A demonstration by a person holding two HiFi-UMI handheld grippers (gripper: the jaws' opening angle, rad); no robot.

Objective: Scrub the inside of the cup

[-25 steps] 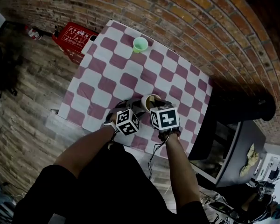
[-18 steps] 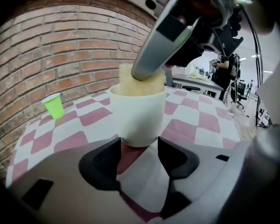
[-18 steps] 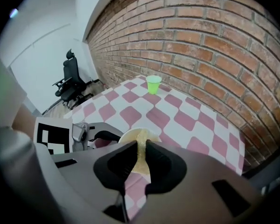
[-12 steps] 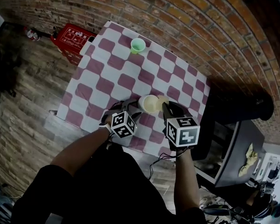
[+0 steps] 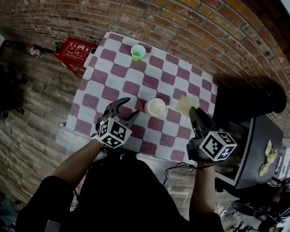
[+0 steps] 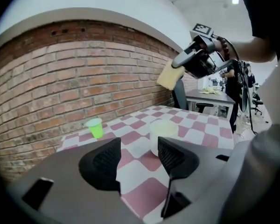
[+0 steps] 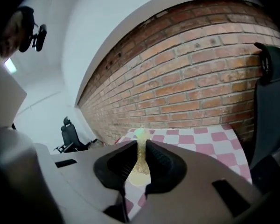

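1. Brick wall backs one table (image 5: 111,76) under a red-and-white checked cloth. Start at your right gripper (image 5: 192,112), at the lower right of the head view. Its two jaws are pressed together on one yellow sponge (image 5: 186,104), which sticks out past the tips.
2. Your left gripper (image 5: 123,111), lower centre-left, has both jaws spread wide with nothing between them. It hangs above the cloth, just left of the cup.
3. One cream cup (image 5: 155,107) stands upright on the cloth at the frame's centre, between your two grippers. Neither gripper touches it, and the sponge is in the air to its right, clear of the rim.
4. A second cup, the green cup (image 5: 137,51), stands upright near the table's far edge, upper centre, well apart from the first. That makes two cups in all.
5. Farther out, one red box (image 5: 77,50) sits on the wooden floor (image 5: 34,110) at the upper left. One dark chair (image 5: 253,105) stands at the right.
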